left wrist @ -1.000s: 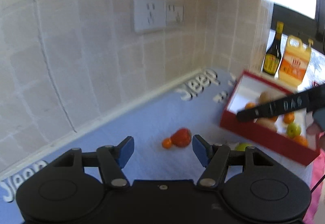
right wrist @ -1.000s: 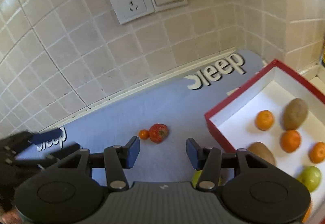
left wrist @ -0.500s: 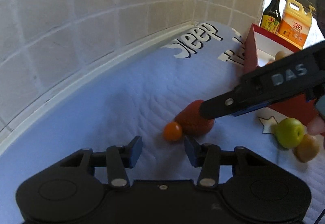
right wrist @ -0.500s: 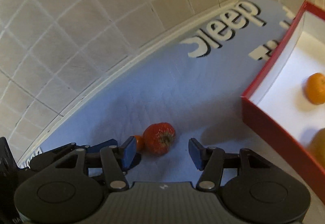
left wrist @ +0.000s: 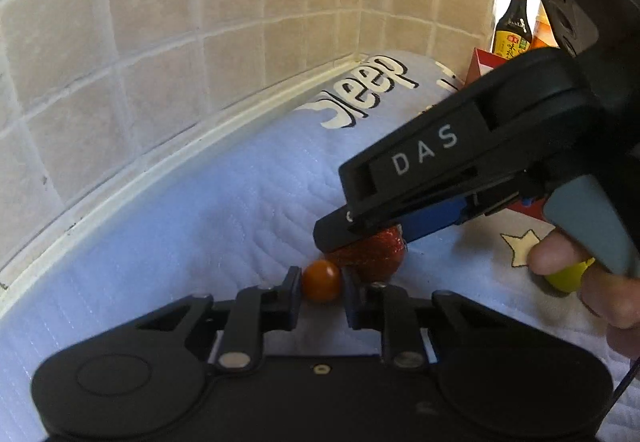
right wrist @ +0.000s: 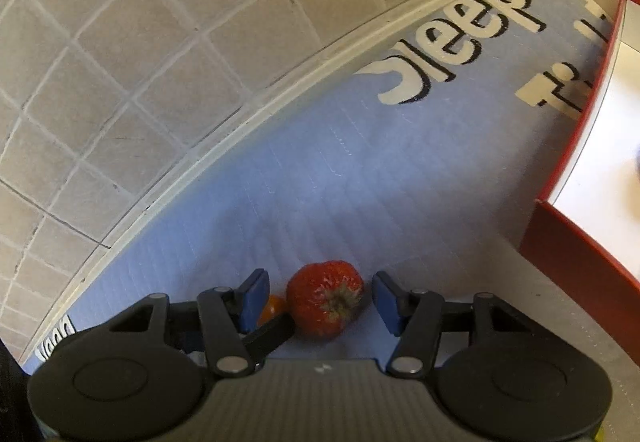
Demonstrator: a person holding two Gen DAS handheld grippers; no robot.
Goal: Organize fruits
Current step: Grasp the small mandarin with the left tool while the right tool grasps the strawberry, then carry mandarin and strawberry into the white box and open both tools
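A small orange cherry tomato (left wrist: 321, 280) lies on the light-blue mat, and my left gripper (left wrist: 320, 292) has its two fingers closed against its sides. A red strawberry (right wrist: 326, 298) lies right beside it, also seen in the left wrist view (left wrist: 370, 258) under the right gripper's body. My right gripper (right wrist: 320, 300) is open, with the strawberry between its blue pads and not touching them. The tomato (right wrist: 272, 308) peeks out behind the right gripper's left finger. The red box (right wrist: 576, 238) with white inside stands to the right.
A tiled wall (right wrist: 160, 61) runs close behind the mat. A dark sauce bottle (left wrist: 514, 23) and an orange jug (left wrist: 544, 31) stand beyond the red box (left wrist: 480, 65). A yellow-green fruit (left wrist: 568, 276) lies on the mat behind the person's hand.
Both grippers moved down and forward to the fruits. My left gripper closed onto the cherry tomato. My right gripper came to straddle the strawberry, still open.
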